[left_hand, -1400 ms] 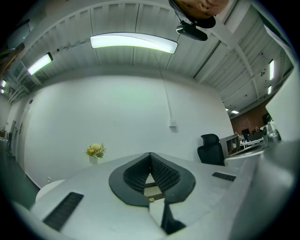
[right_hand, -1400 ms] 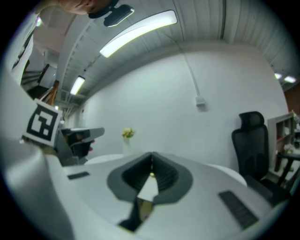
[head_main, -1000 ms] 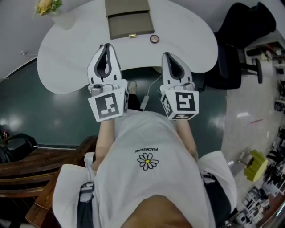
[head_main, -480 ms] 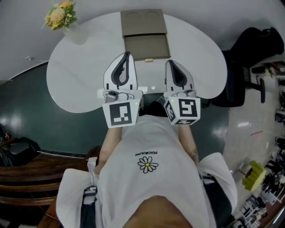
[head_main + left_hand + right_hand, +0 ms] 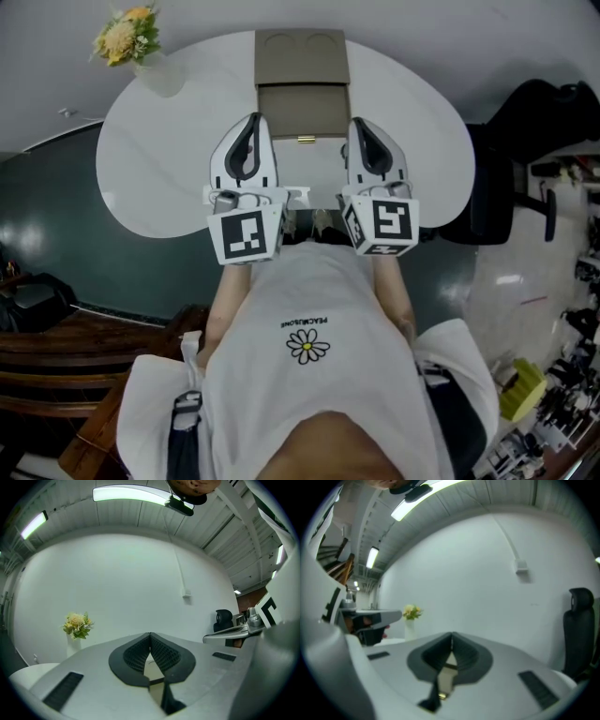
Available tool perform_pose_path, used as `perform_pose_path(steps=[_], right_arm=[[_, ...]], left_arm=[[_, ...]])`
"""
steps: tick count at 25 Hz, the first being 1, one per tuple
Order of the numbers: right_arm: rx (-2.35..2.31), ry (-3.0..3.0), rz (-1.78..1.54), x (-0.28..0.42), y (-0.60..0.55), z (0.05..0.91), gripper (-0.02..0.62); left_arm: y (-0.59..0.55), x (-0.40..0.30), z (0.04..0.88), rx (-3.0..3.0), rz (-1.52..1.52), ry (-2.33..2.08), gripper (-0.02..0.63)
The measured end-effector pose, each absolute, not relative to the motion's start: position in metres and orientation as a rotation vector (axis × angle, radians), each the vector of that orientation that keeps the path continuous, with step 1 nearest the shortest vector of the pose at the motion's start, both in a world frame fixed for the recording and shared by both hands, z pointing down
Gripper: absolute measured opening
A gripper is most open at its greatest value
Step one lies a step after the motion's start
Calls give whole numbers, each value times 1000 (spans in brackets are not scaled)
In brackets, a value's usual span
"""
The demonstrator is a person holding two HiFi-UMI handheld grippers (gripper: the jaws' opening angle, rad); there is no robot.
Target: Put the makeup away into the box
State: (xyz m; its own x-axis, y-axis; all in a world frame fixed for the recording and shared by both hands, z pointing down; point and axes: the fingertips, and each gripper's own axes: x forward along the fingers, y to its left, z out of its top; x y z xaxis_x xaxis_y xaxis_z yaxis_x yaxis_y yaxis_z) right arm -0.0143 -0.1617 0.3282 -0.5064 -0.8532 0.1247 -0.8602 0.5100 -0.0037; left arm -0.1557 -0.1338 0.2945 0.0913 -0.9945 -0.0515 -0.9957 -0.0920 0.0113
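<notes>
An open beige box point(image 5: 302, 111) lies on the round white table point(image 5: 169, 159), its lid point(image 5: 302, 56) folded back toward the far edge and a gold clasp point(image 5: 307, 140) at its front. My left gripper point(image 5: 255, 118) hovers at the box's left front corner, jaws shut and empty. My right gripper point(image 5: 358, 122) hovers at the right front corner, also shut and empty. In the left gripper view the pads point(image 5: 159, 651) meet at the tip. In the right gripper view the box point(image 5: 446, 679) shows below the closed tips. No makeup item is in view.
A white vase of yellow flowers point(image 5: 131, 37) stands at the table's far left. A black office chair point(image 5: 525, 159) is to the right of the table. A dark wooden bench point(image 5: 84, 347) sits at the lower left on the dark floor.
Both grippers have moved forward over the table and now flank the box's front. The small round item seen beside the box a second ago is no longer in view.
</notes>
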Motion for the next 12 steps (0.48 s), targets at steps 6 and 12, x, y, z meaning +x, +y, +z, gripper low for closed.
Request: perform_pose_path(steps=[6, 12], right_arm=[[1501, -2664, 112, -1, -178, 327, 29], [1486, -2662, 135, 2, -187, 333, 29]], left_arm=[[-147, -160, 295, -2266, 158, 2175, 18], [-158, -165, 298, -2241, 104, 2224, 18]])
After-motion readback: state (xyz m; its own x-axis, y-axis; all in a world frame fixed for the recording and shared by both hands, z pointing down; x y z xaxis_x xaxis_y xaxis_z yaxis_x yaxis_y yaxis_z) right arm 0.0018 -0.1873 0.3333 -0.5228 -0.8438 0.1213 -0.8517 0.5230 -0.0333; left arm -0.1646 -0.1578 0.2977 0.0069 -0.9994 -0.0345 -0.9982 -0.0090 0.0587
